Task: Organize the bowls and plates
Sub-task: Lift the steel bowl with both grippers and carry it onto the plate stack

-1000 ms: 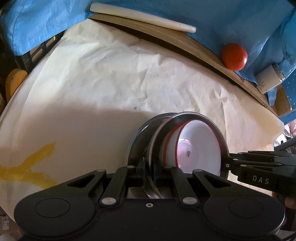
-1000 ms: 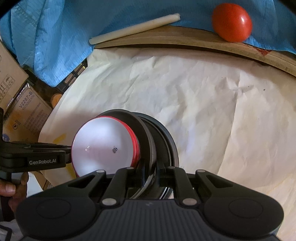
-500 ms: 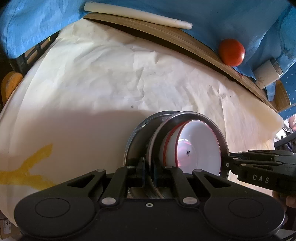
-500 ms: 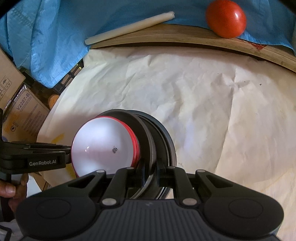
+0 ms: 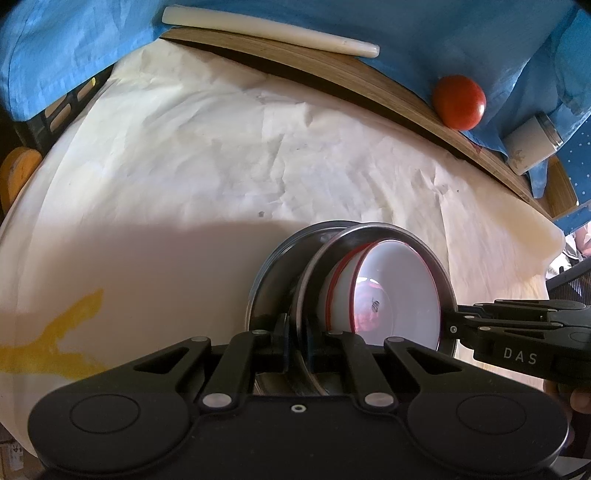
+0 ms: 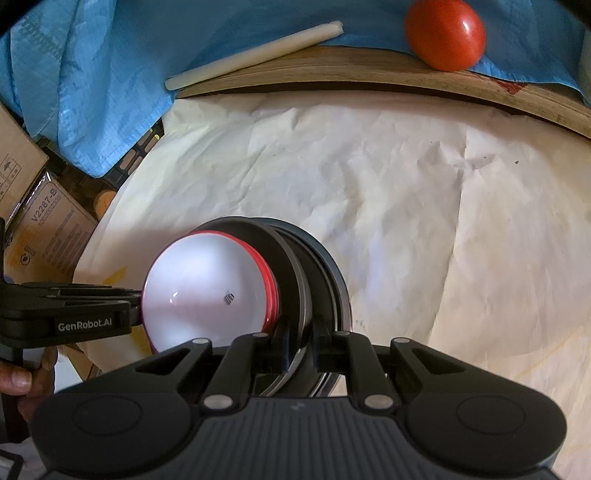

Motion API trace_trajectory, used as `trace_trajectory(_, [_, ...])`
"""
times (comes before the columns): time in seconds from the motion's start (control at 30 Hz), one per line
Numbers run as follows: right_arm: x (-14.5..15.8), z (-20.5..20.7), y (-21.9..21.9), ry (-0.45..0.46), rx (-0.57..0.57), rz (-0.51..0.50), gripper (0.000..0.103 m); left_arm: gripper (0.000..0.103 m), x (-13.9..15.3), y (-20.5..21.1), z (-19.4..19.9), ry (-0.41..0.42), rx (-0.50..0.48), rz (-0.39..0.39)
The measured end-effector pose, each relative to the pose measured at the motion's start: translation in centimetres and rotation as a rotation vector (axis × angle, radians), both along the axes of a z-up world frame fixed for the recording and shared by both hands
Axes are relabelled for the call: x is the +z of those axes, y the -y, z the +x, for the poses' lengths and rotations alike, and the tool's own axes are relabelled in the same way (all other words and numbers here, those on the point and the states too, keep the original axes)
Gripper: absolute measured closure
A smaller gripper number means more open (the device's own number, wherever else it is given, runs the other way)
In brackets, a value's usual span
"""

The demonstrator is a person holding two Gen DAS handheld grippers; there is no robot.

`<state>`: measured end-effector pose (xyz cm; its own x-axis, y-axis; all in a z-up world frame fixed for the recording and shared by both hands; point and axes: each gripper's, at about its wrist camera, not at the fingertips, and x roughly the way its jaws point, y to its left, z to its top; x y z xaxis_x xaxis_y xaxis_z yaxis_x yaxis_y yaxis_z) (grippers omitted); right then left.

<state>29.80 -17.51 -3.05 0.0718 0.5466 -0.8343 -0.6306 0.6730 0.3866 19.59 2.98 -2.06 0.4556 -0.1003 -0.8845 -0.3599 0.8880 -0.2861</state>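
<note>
A stack of steel plates [image 5: 284,280] with white red-rimmed bowls [image 5: 399,306] nested in it is held on edge above the paper-covered table. My left gripper [image 5: 297,343] is shut on the plate rims at one side. My right gripper [image 6: 301,343] is shut on the plate rims at the opposite side; it also shows in the left wrist view [image 5: 517,332]. In the right wrist view the bowls [image 6: 207,291] face left and the steel plates [image 6: 314,280] sit behind them. The left gripper shows there at the left edge [image 6: 74,317].
Crumpled white paper [image 5: 240,147] covers the round table. A wooden board [image 5: 332,70] lies at the back with a white stick [image 5: 266,29], a red tomato [image 5: 460,101] and a white jar [image 5: 532,144], over blue cloth [image 5: 443,29]. Cardboard boxes [image 6: 48,229] stand left.
Both grippers with the stack have drawn back slightly from the far edge; the tomato and board sit a little farther away in both views. The grips have not changed.
</note>
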Motion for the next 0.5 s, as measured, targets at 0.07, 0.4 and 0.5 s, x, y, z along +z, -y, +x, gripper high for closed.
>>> trace_trajectory(0.07, [0.01, -0.05, 0.02, 0.0, -0.003, -0.001, 0.09, 0.096, 0.0, -0.01, 0.02, 0.0, -0.003, 0.0])
trace_trajectory(0.4, [0.0, -0.63, 0.14, -0.001, -0.028, -0.003, 0.089, 0.096, 0.06, 0.04, 0.05, 0.004, -0.034, 0.008])
trace_trajectory(0.5, [-0.03, -0.77, 0.28, -0.002, -0.042, -0.001, 0.089, 0.096, 0.03, 0.04, 0.1, 0.005, -0.047, 0.01])
